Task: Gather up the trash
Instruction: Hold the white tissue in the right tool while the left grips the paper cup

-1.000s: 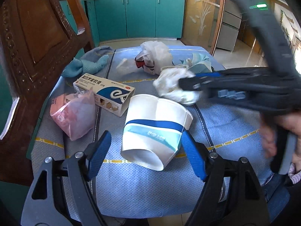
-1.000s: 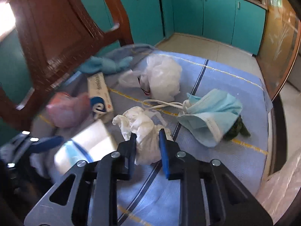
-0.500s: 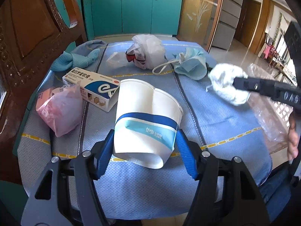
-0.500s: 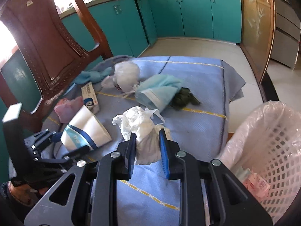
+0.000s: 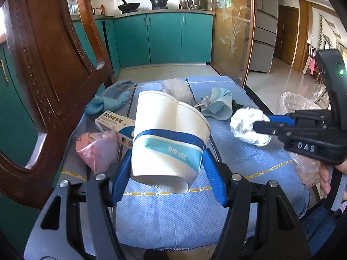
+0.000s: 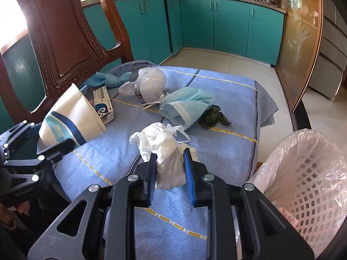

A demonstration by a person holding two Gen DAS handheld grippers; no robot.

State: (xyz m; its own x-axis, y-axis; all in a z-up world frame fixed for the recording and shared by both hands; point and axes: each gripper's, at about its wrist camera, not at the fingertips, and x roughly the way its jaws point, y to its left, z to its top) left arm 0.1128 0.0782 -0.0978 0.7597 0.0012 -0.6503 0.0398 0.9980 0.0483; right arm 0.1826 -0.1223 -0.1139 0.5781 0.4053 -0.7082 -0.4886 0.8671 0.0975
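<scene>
My left gripper (image 5: 167, 169) is shut on a white paper cup (image 5: 169, 138) with a blue band and holds it lifted, tilted, above the blue cloth. The cup also shows in the right wrist view (image 6: 71, 117). My right gripper (image 6: 170, 169) is shut on a crumpled white plastic wad (image 6: 164, 151) above the cloth; the wad also shows in the left wrist view (image 5: 249, 127). A white mesh trash basket (image 6: 310, 177) lined with clear plastic stands at the right, below the table edge.
On the blue tablecloth (image 6: 227, 117) lie a blue face mask (image 6: 186, 106), a white plastic bag (image 6: 149, 84), a medicine box (image 6: 104, 104), a pink packet (image 5: 97, 149), a teal rag (image 5: 108, 104) and a dark green scrap (image 6: 213, 117). A wooden chair back (image 5: 43, 65) rises at the left.
The left gripper closed on the paper cup and lifted it. The right gripper carried the white wad from the table's middle toward the right, near the basket.
</scene>
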